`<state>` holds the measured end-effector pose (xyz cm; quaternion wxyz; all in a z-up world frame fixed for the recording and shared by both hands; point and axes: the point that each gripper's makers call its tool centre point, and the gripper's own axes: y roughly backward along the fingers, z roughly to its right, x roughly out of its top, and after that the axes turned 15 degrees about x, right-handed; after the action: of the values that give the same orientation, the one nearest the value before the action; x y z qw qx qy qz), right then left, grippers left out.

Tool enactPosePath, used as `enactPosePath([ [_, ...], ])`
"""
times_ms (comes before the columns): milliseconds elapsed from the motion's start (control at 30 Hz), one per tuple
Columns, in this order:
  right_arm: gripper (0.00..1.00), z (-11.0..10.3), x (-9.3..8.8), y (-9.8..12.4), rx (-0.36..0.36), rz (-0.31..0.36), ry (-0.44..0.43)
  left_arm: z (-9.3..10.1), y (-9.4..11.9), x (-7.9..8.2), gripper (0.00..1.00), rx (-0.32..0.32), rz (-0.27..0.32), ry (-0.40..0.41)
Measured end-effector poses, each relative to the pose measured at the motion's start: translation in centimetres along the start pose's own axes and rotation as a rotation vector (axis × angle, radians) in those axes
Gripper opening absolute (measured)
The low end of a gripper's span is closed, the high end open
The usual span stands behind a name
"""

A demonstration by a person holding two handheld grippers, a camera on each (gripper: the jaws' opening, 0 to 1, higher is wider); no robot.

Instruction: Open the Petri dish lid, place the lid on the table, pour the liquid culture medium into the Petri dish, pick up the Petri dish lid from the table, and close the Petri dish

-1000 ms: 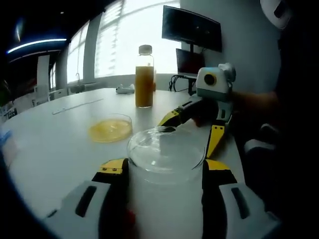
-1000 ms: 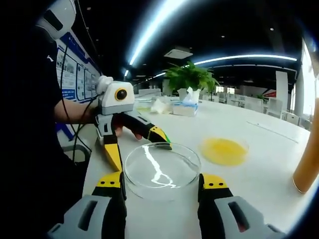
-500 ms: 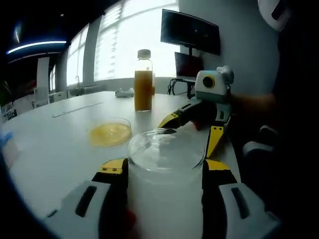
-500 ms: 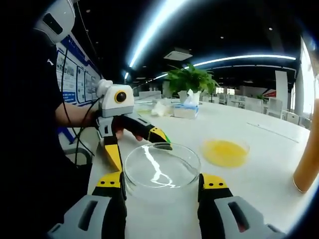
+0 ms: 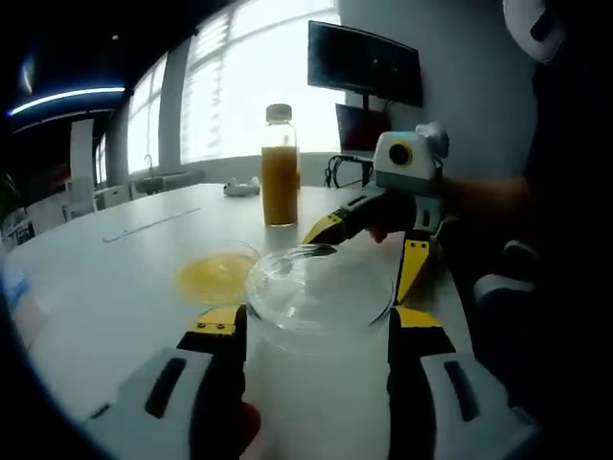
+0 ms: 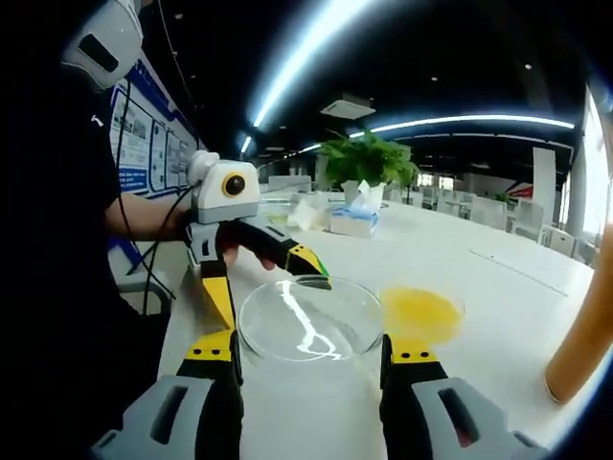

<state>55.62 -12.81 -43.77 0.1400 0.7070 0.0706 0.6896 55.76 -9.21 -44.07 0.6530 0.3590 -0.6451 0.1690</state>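
Note:
A clear round Petri dish lid (image 5: 318,287) (image 6: 308,321) hangs above the white table (image 5: 96,287). My left gripper (image 5: 318,324) is shut on its sides, and my right gripper (image 6: 308,347) is shut on it too. In the left gripper view the right gripper (image 5: 369,254) reaches the lid's far right rim. The left gripper (image 6: 263,283) meets the lid's far left rim in the right gripper view. The Petri dish (image 5: 215,273) (image 6: 421,311) with yellow liquid rests on the table just beyond the lid, partly behind its rim.
A bottle of orange liquid (image 5: 280,172) (image 6: 584,345) stands on the table behind the dish. A monitor (image 5: 364,57) hangs on the wall. A potted plant (image 6: 369,153) and a tissue box (image 6: 354,218) sit at the table's far end. The person's dark sleeve (image 6: 86,240) is close by.
Both grippers have carried the lid nearer to the dish of yellow liquid, which now sits partly behind the lid's rim. Both grips are unchanged.

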Motion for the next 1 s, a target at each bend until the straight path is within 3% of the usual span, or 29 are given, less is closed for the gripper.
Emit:
enactPosePath([
  [667, 0.52, 3.4, 1.4, 0.1, -0.005, 0.009, 0.030, -2.6, -2.1, 1.9, 0.49, 0.015, 0.017, -0.052],
  [1000, 0.52, 5.9, 2.4, -0.1, -0.012, 0.022, 0.039, -4.8, -3.5, 3.0, 0.50, 0.016, 0.023, -0.070],
])
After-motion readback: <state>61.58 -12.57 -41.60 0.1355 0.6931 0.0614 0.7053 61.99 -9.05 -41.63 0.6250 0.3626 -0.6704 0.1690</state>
